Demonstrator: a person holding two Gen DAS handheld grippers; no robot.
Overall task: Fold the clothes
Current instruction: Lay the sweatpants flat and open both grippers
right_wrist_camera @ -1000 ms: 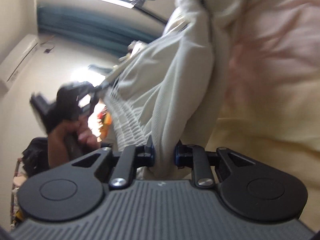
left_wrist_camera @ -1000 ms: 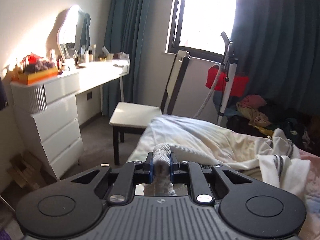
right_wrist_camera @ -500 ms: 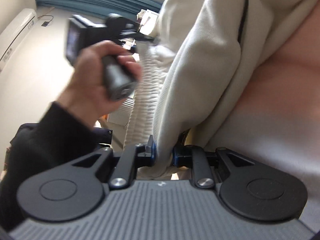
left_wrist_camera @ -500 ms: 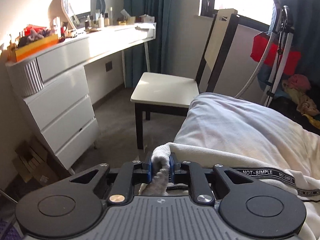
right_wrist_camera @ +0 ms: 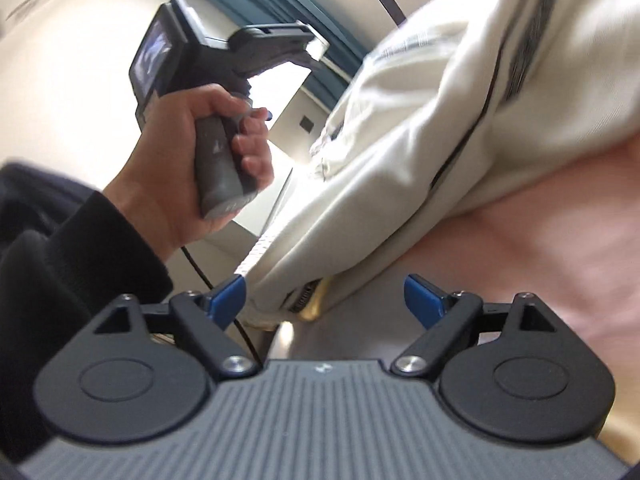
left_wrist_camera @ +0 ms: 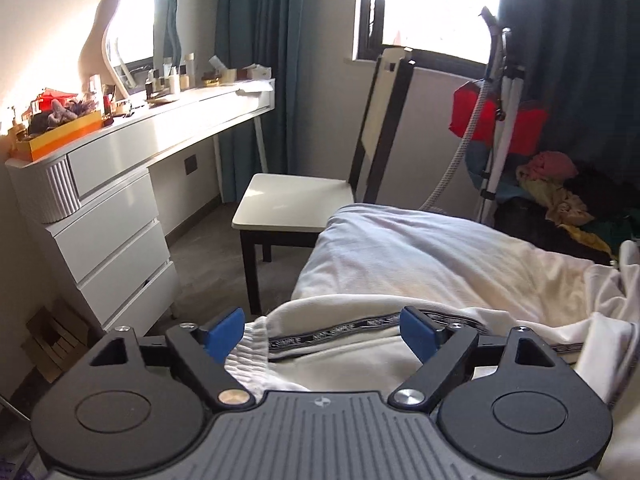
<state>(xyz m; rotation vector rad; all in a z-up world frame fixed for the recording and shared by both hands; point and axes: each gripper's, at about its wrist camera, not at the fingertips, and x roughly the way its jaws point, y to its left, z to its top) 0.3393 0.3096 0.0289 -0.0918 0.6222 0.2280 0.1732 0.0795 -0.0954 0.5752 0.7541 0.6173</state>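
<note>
A cream-white garment [left_wrist_camera: 360, 356] with a black lettered band lies on the bed's near end. Its ribbed hem [left_wrist_camera: 246, 354] rests loose between the wide-apart blue pads of my left gripper [left_wrist_camera: 322, 334], whose jaws are opening. In the right wrist view the same garment [right_wrist_camera: 400, 168] drapes across a pink bed sheet [right_wrist_camera: 540, 264]. My right gripper [right_wrist_camera: 326, 300] is also opening, and a corner of the garment lies between its pads without being pinched. A hand [right_wrist_camera: 172, 176] in a dark sleeve holds the left gripper's handle.
A white chair [left_wrist_camera: 292, 204] with a black frame stands just beyond the bed. A white dressing table [left_wrist_camera: 132, 148] with drawers and a mirror lines the left wall. A garment steamer [left_wrist_camera: 492, 120] and piled clothes [left_wrist_camera: 556, 184] sit under the window at right.
Both grippers were shut on the garment's ribbed edge and now stand wide apart, with the cloth released onto the bed. The left gripper has pulled back a little from the chair.
</note>
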